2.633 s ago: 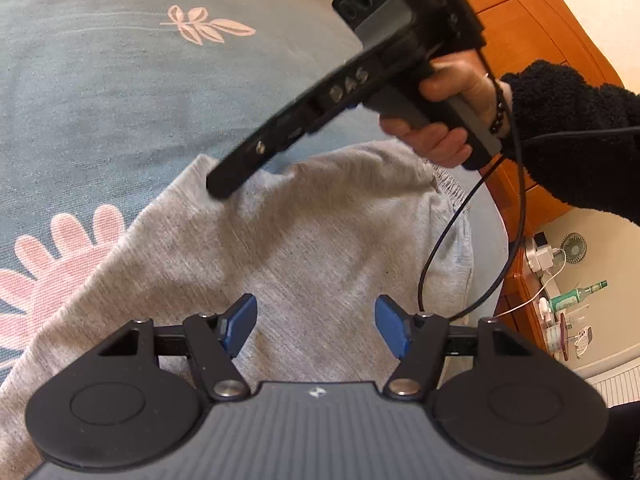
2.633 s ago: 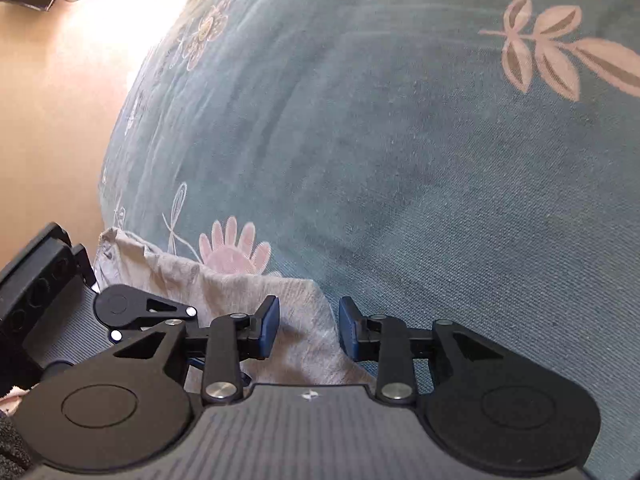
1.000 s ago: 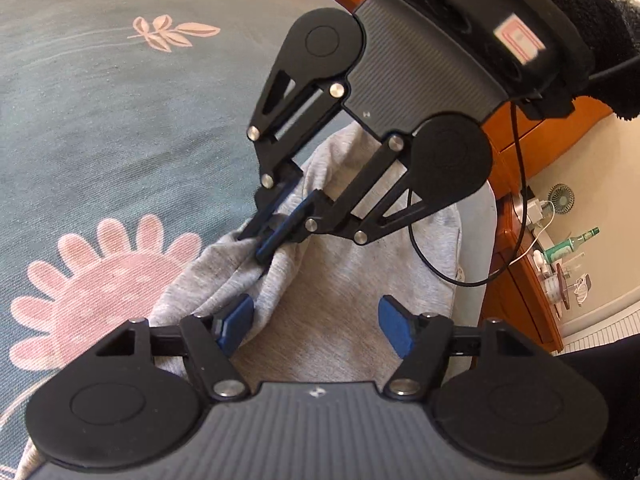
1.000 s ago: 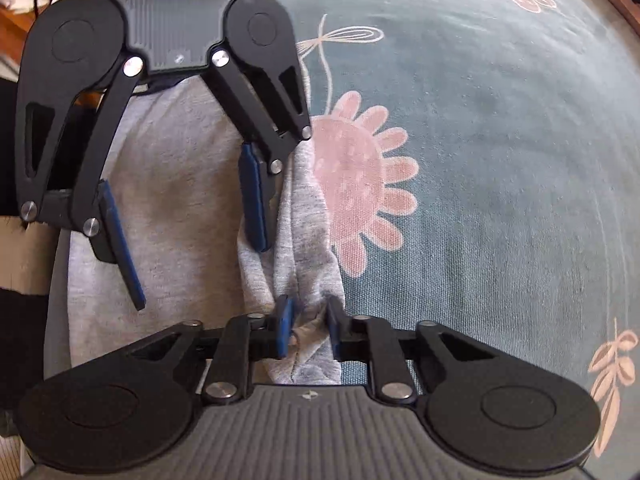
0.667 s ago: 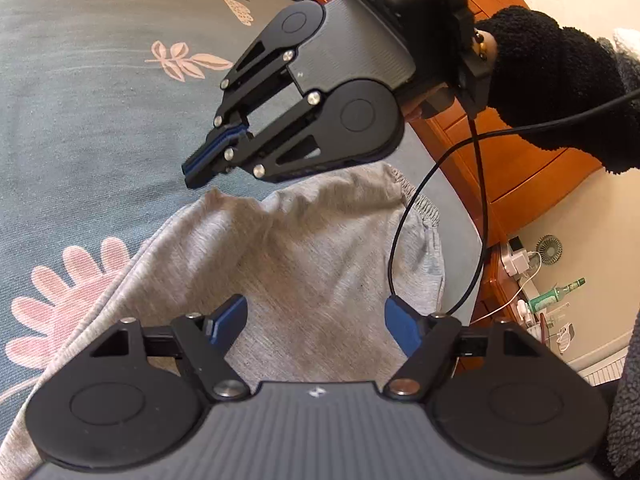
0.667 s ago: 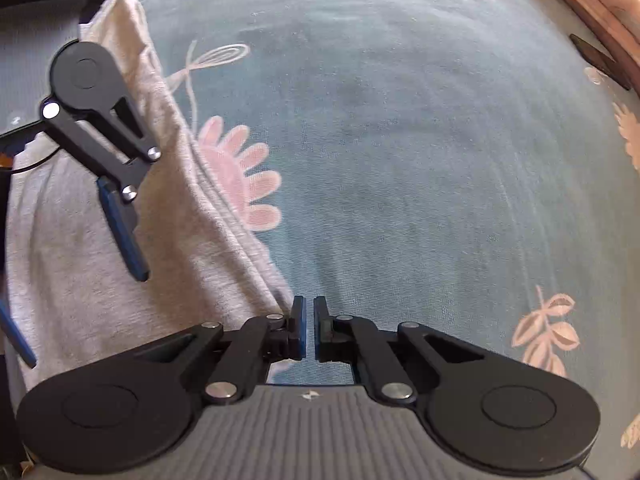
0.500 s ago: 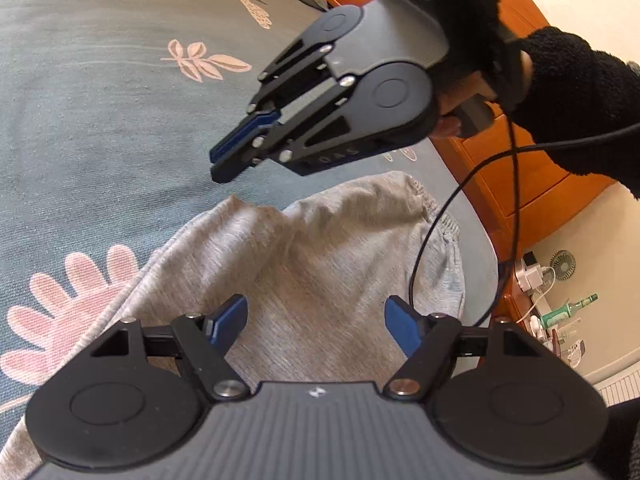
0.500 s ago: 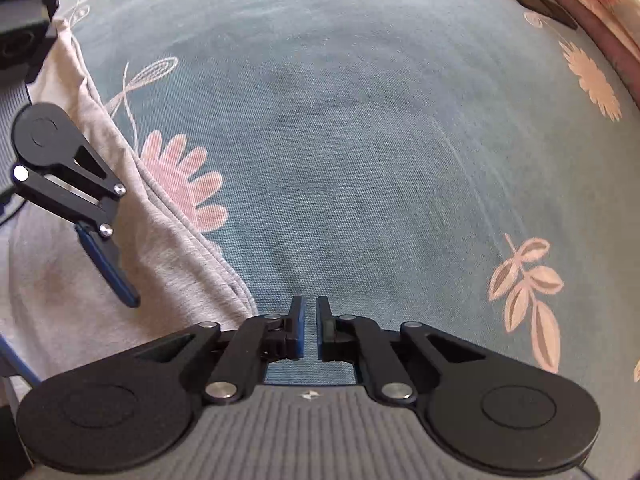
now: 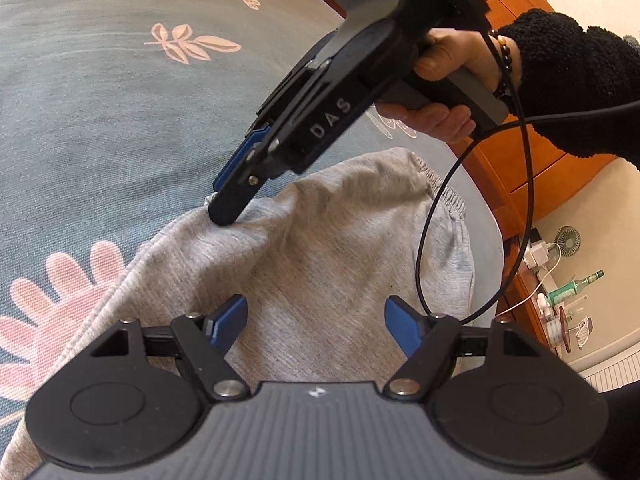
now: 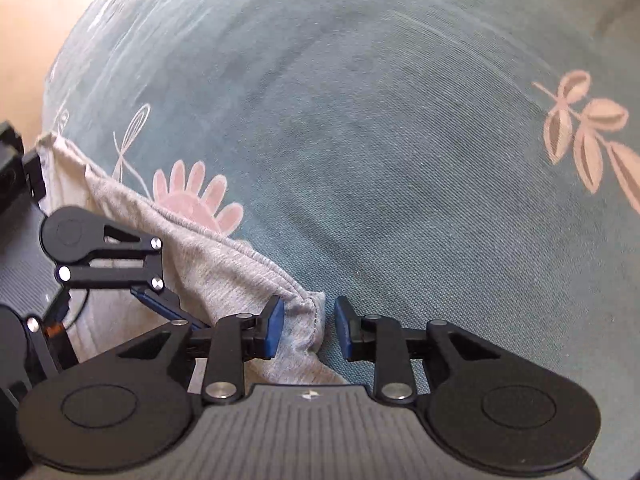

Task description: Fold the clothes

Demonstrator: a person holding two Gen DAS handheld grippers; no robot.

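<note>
Grey sweatpants (image 9: 328, 264) lie on a teal bedspread (image 9: 100, 112) printed with pink flowers and leaf sprigs, near the edge of the bed, their elastic waistband (image 9: 448, 196) toward a wooden dresser (image 9: 532, 168). One bunched corner of the cloth (image 10: 308, 320) rises between the blue pads of the right gripper (image 10: 309, 328), whose jaws have just been opening and now stand a little apart; the left pad (image 10: 274, 326) sits just beside the fabric, the other pad is clear of it, so nothing is pinched. Seen from the left wrist, that same gripper slants down with its tip at the fold along the far side of the pants, held by the person's right hand (image 9: 444, 76) in a black fleecy sleeve (image 9: 576, 76), a black cable (image 9: 472, 216) looping down from it. The left gripper (image 9: 316, 324) hovers over the middle of the pants with its jaws wide and nothing between the pads. Beyond the bed's edge stands a low shelf with a green bottle (image 9: 576, 286), a small fan (image 9: 568, 240) and chargers.
</note>
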